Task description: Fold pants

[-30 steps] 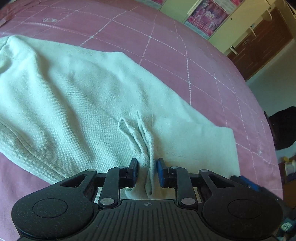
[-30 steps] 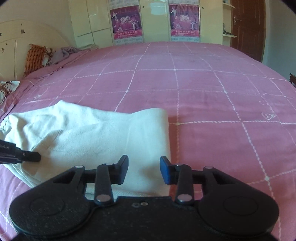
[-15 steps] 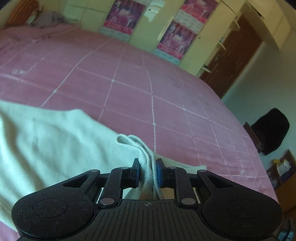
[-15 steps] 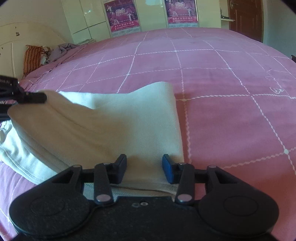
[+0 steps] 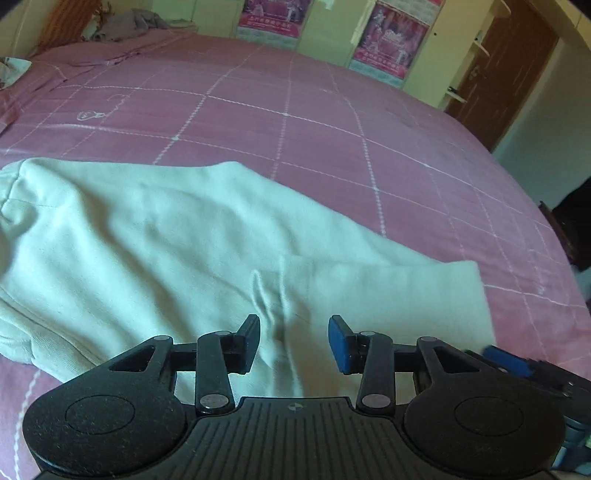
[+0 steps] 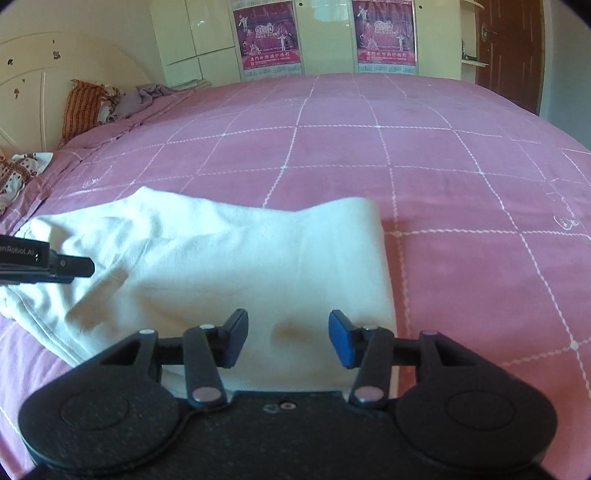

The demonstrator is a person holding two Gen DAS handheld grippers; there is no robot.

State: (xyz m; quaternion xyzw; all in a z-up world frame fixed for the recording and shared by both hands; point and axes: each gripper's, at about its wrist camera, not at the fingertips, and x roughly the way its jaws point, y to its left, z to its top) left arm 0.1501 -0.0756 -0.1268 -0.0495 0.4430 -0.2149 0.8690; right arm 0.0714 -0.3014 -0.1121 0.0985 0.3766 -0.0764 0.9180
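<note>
Pale, cream-white pants (image 5: pixel 155 236) lie folded over on a pink checked bedspread (image 5: pixel 295 133). My left gripper (image 5: pixel 295 341) hovers over their near edge. Its jaws are opening, and a small raised ridge of cloth (image 5: pixel 271 306) stands between them with neither pad pressing it. In the right wrist view the pants (image 6: pixel 229 258) end in a straight folded edge on the right. My right gripper (image 6: pixel 288 338) is over that end, its jaws opening above flat cloth and holding nothing. The left gripper's fingers (image 6: pixel 70 266) show at the far left, above the pants.
An orange striped pillow (image 6: pixel 81 107) and a grey garment (image 6: pixel 147 94) lie by the cream headboard (image 6: pixel 44 62). Pale wardrobe doors with posters (image 6: pixel 384 33) stand behind the bed. A brown door (image 6: pixel 509 51) is at the right. Bare bedspread (image 6: pixel 461 177) stretches beyond the pants.
The left gripper pinched a fold of the pants and lifted it, then let go. The cloth now lies flat again. The right gripper's jaws have spread a little wider.
</note>
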